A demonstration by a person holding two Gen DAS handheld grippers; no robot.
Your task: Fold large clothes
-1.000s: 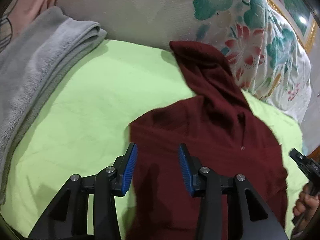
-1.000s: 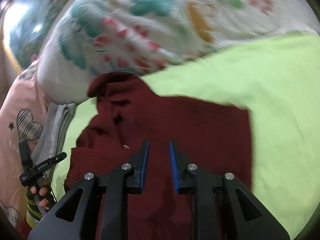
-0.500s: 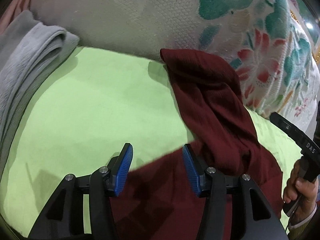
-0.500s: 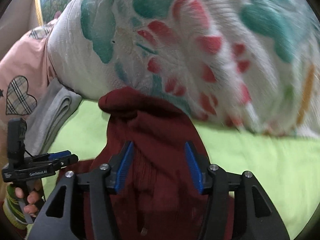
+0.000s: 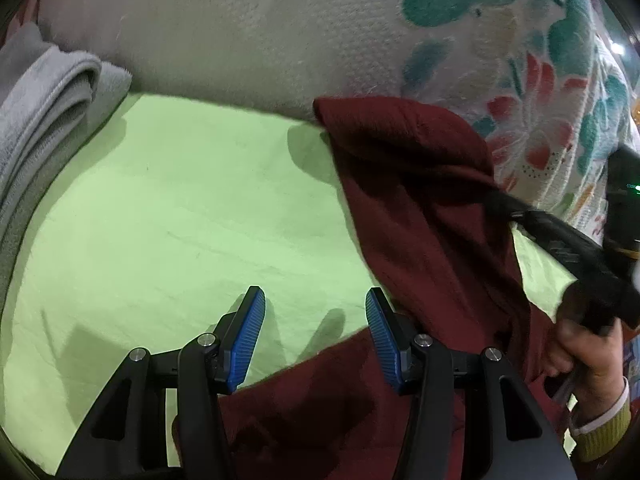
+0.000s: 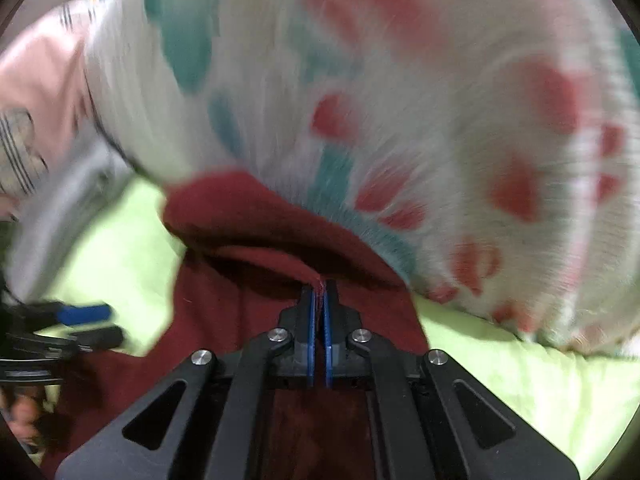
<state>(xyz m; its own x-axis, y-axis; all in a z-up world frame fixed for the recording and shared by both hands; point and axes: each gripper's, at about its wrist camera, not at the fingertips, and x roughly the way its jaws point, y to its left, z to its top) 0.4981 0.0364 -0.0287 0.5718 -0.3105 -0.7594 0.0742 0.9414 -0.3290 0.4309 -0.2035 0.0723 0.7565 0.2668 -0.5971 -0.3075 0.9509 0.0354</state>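
Note:
A dark red garment (image 5: 420, 208) lies on the green sheet (image 5: 180, 208), its far end resting against a floral quilt. My left gripper (image 5: 316, 320) stands open over the garment's left edge, with bare sheet and a strip of red cloth showing between its blue pads. My right gripper (image 6: 319, 288) is shut on a raised fold of the dark red garment (image 6: 248, 240) near its far end. In the left wrist view the right gripper (image 5: 506, 206) reaches in from the right and pinches the cloth, with a person's hand (image 5: 588, 356) on its handle. The left gripper (image 6: 80, 320) shows blurred at the left edge.
A bulky floral quilt (image 5: 440, 40) rises behind the garment. A folded grey towel (image 5: 48, 112) lies along the left of the sheet, with pink fabric (image 6: 40, 72) beyond it. Bare green sheet spreads left of the garment.
My right gripper moved forward to the garment's far end, opened wide, then closed on a fold. My left gripper slid forward off the garment's body to its edge.

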